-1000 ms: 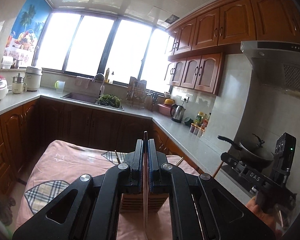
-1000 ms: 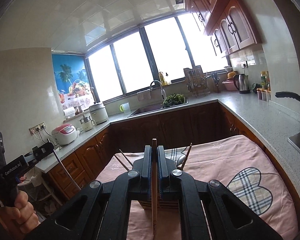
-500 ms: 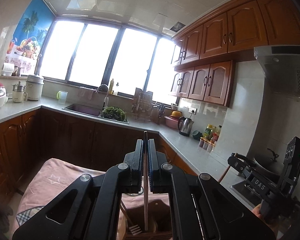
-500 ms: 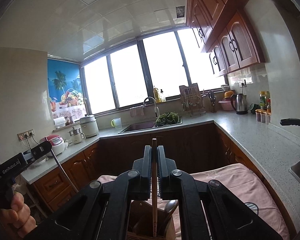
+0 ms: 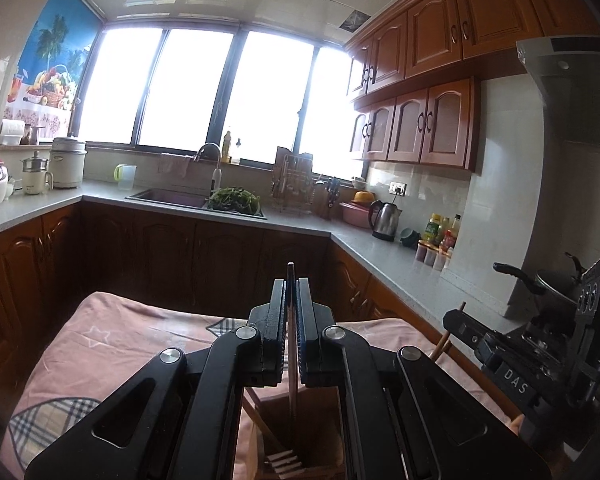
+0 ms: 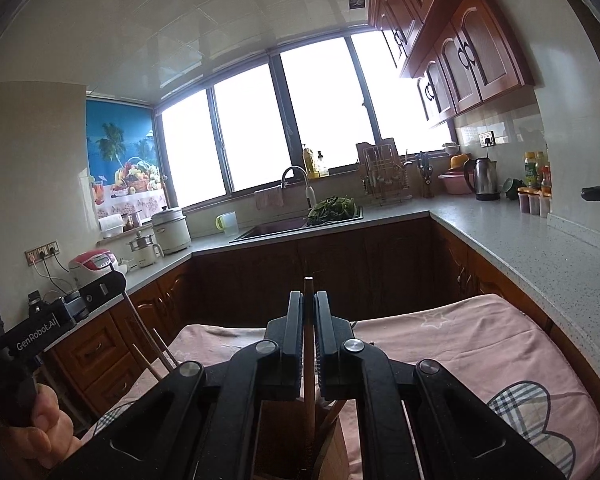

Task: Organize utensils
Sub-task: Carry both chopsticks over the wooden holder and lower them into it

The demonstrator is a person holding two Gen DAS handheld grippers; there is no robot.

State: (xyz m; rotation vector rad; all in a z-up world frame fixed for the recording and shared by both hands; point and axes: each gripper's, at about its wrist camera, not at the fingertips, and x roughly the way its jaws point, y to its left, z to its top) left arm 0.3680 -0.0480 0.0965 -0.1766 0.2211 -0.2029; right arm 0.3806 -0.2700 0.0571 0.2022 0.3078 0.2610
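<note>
My left gripper [image 5: 291, 292] is shut on a thin chopstick [image 5: 291, 364] held upright, its lower end inside a wooden utensil holder [image 5: 324, 432] below the jaws; a wooden fork [image 5: 276, 446] leans in that holder. My right gripper [image 6: 308, 304] is shut on a wooden chopstick [image 6: 309, 384], upright, its lower end down in the same holder [image 6: 332, 448]. The right gripper also shows in the left wrist view [image 5: 496, 344], the left one in the right wrist view [image 6: 72, 308].
The holder stands on a table with a pink cloth [image 5: 112, 344] with plaid patches. Grey counters [image 6: 512, 236] with wooden cabinets run around it. A sink [image 5: 172, 198] with greens, a kettle [image 5: 384, 216] and a stove pan [image 5: 548, 280] lie beyond.
Both grippers dipped back toward the table, so more pink cloth shows. Each still holds its chopstick, with the holder now low in both views.
</note>
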